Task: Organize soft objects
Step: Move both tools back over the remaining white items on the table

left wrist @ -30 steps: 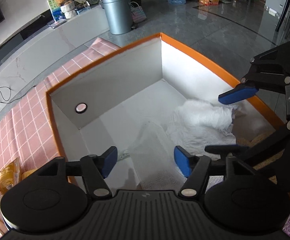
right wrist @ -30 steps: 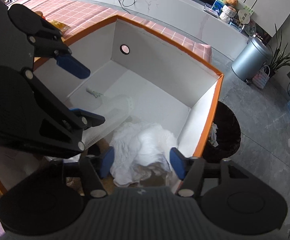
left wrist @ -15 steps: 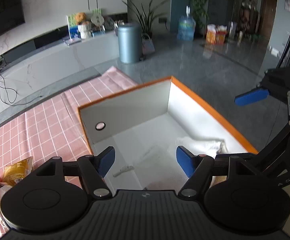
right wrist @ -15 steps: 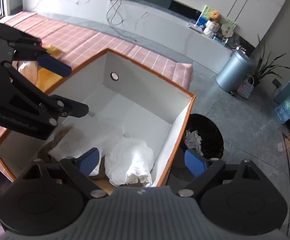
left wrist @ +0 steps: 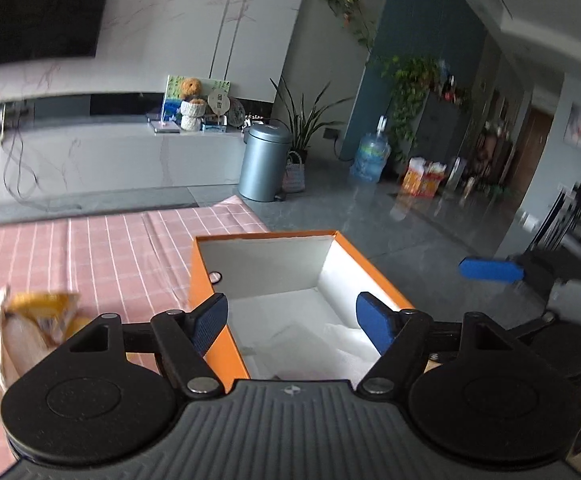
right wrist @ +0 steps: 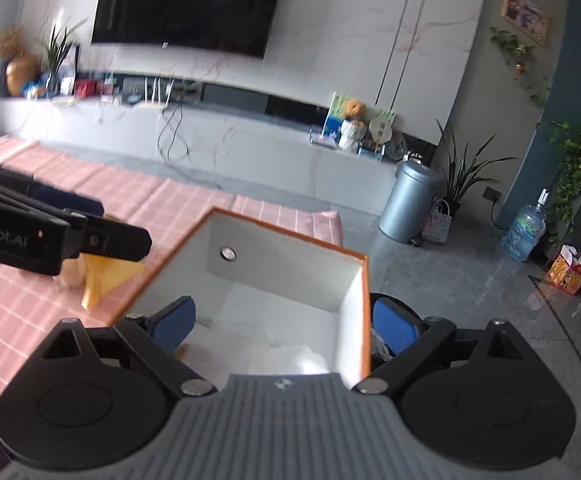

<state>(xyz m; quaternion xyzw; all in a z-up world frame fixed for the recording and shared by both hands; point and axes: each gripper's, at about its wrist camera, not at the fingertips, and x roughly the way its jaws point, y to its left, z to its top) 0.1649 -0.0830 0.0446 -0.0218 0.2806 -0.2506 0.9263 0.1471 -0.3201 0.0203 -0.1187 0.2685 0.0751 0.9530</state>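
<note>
An orange box (left wrist: pixel 206 280) with a white inside stands on the pink checked tablecloth. White cloth (left wrist: pixel 350 344) lies crumpled on its floor, and the right wrist view shows the same white cloth (right wrist: pixel 290 360) in the box (right wrist: pixel 286 234). My left gripper (left wrist: pixel 292 324) hangs above the box's near end, its jaws opening with nothing between them. My right gripper (right wrist: pixel 284 325) is also over the box, jaws opening and empty. One of its blue pads (left wrist: pixel 490 270) shows at the right of the left wrist view.
Snack bags (left wrist: pixel 38 316) lie on the tablecloth (left wrist: pixel 102 256) left of the box. A black bin (right wrist: pixel 382 344) with rubbish stands on the floor against the box's right side. Farther off are a grey pedal bin (left wrist: pixel 264 164) and a water bottle (left wrist: pixel 370 158).
Both grippers have risen and drawn back out of the box, tilting up so the room shows. The right jaws have widened. The white cloths stay in the box.
</note>
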